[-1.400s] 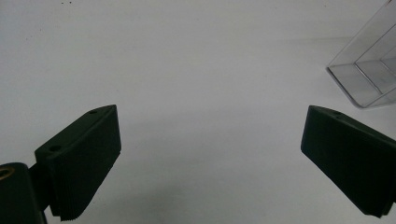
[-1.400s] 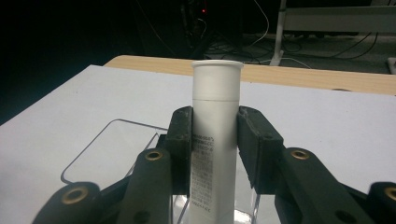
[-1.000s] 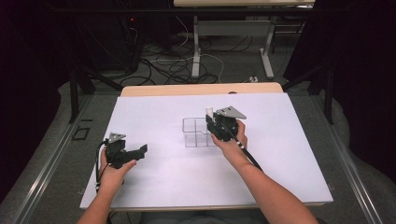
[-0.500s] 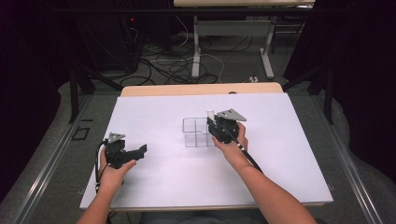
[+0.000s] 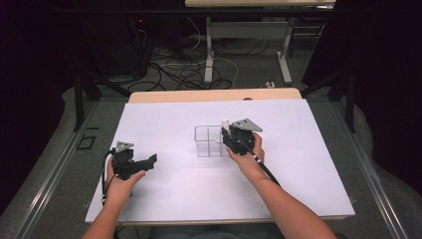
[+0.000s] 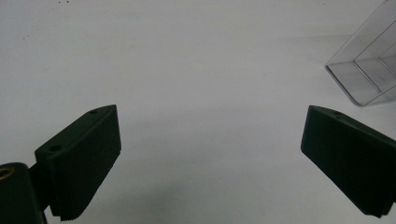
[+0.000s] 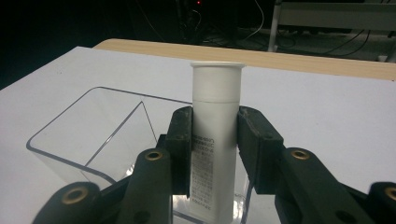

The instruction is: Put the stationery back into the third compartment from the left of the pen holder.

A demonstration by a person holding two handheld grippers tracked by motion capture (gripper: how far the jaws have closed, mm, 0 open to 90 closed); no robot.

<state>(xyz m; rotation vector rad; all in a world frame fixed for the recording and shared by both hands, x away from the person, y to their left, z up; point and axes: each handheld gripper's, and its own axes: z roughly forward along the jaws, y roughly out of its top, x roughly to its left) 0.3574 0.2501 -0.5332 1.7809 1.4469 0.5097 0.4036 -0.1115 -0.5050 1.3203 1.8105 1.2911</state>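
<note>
Your left gripper [image 5: 142,163], low at the left, is wide open and holds nothing. Your right gripper [image 7: 215,135] squeezes the white plastic tube [image 7: 215,121] standing straight up at mid frame, right over the clear plastic box [image 7: 100,128]. Go straight down.

I can't see the white tube's [image 7: 215,140] base below the frame edge; its print is too small to read. The clear box [image 6: 369,70] is cropped at right.
</note>
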